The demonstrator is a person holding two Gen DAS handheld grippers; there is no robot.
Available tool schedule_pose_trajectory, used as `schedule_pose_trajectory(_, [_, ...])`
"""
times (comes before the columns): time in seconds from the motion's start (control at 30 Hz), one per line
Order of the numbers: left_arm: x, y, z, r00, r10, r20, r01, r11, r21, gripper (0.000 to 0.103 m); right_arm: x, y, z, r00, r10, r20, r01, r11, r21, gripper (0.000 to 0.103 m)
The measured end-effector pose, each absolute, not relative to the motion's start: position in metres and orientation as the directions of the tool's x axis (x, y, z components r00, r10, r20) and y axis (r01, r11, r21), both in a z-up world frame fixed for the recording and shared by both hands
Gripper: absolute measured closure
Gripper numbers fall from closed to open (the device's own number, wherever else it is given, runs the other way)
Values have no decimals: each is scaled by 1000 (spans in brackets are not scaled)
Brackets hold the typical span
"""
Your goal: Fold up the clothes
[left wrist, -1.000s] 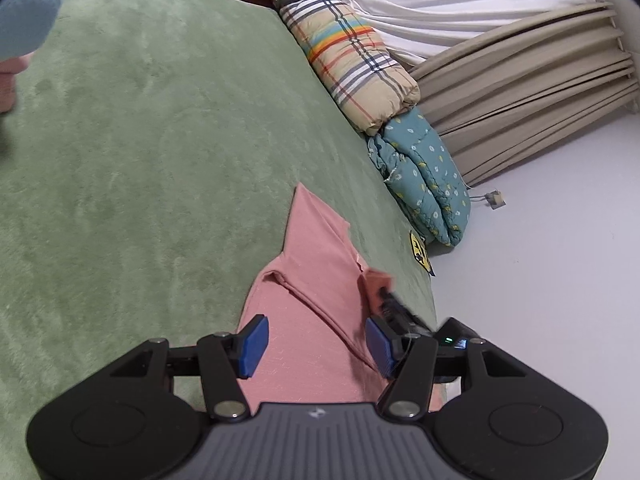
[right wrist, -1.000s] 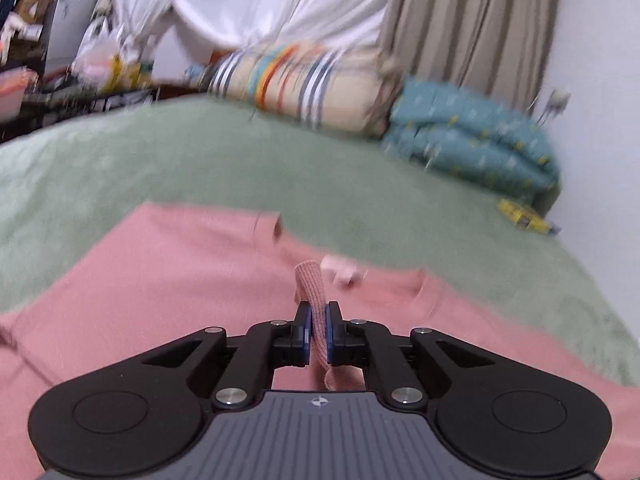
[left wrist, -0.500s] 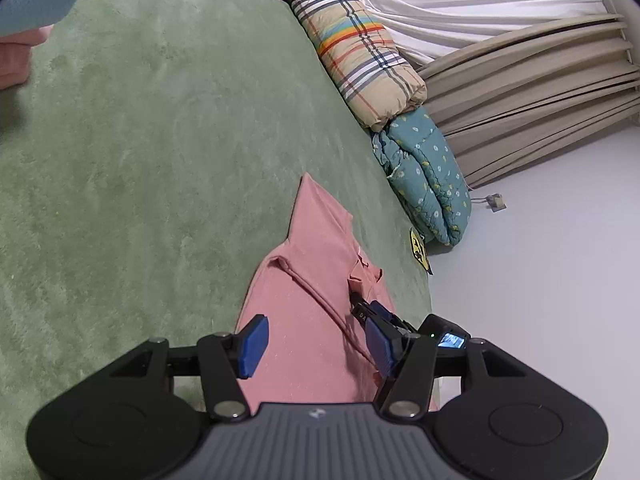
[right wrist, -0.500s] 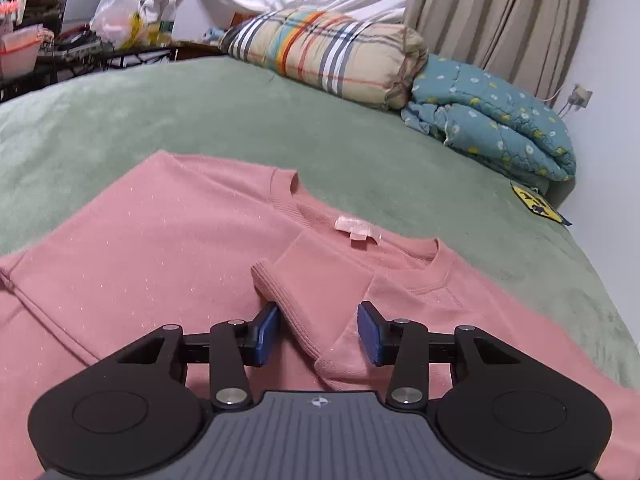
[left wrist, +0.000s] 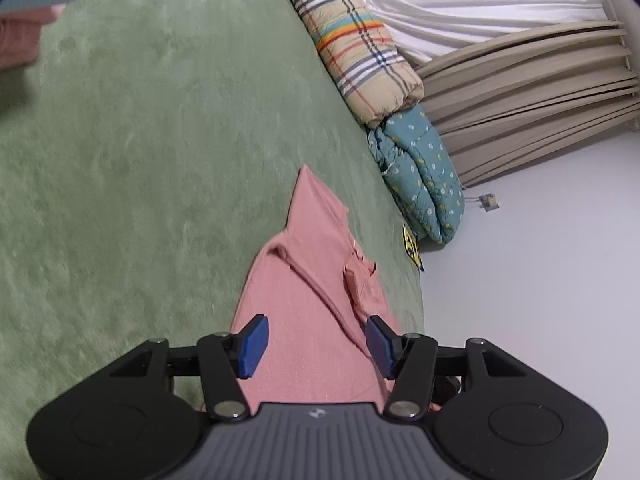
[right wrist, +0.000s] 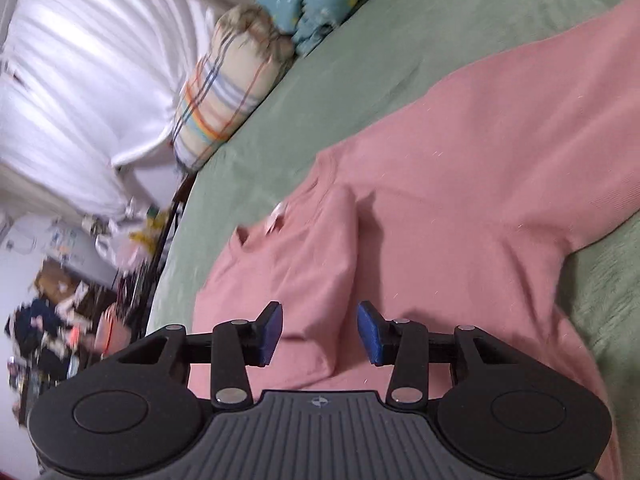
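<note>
A pink sweatshirt (left wrist: 316,288) lies flat on the green blanket (left wrist: 140,140), one sleeve folded over its chest with the cuff near the neckline. My left gripper (left wrist: 316,344) hovers open above the sweatshirt's body, holding nothing. In the right wrist view the same sweatshirt (right wrist: 460,200) fills the middle, the folded sleeve (right wrist: 304,264) lying by the collar and its white label (right wrist: 276,216). My right gripper (right wrist: 320,332) is open just above that folded sleeve, tilted sideways, with nothing between its fingers.
A plaid rolled quilt (left wrist: 360,52) and a teal dotted quilt (left wrist: 420,172) lie along the blanket's far edge by beige curtains (left wrist: 520,92). A yellow tag (left wrist: 412,244) sits at the blanket edge. A pink and blue cloth (left wrist: 24,24) shows at upper left. Clutter (right wrist: 60,300) stands beyond the blanket.
My right gripper opened, let go of the sleeve cuff onto the chest, then pulled away and rolled sideways. The left gripper stayed open and rose slightly.
</note>
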State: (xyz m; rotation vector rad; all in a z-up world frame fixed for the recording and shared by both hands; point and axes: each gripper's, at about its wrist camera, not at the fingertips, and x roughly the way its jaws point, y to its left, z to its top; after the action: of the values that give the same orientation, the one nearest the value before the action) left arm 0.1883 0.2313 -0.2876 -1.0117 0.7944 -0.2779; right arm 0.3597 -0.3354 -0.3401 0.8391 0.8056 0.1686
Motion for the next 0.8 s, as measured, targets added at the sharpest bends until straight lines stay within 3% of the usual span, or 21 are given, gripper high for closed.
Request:
schedule_pose_trajectory(0.07, [187,231,-286,694,-550,-465,-141,529,-837,50,361,-335,-343,680,434,-590,182,680,710,96])
schedule_pose_trajectory(0.2, [185,235,-284,698,-542,-467,-143,533,-834,49,361,-336,-351,645,439,-626,210,685,697,96])
schedule_pose_trajectory(0.37, [184,238,-289,695,-541,-473,-155,530,-834,49,334,-357,-365,669,456,-587,244,611,753,94])
schedule_pose_trajectory(0.47, [184,239,-293,688,-544,-480,-163,529,-833,49,331,-364,-344,734,364,-573,215,676,705,75])
schedule_pose_trajectory(0.57, [183,238,-294,686,-543,-485,-169,530,-831,49,364,-362,-329,760,346,-550,170,711,683,74])
schedule_pose_trajectory(0.8, [180,242,-281,706,-518,-483,-152,555,-818,49,463,-356,-357,665,388,-638,252,688,681,74])
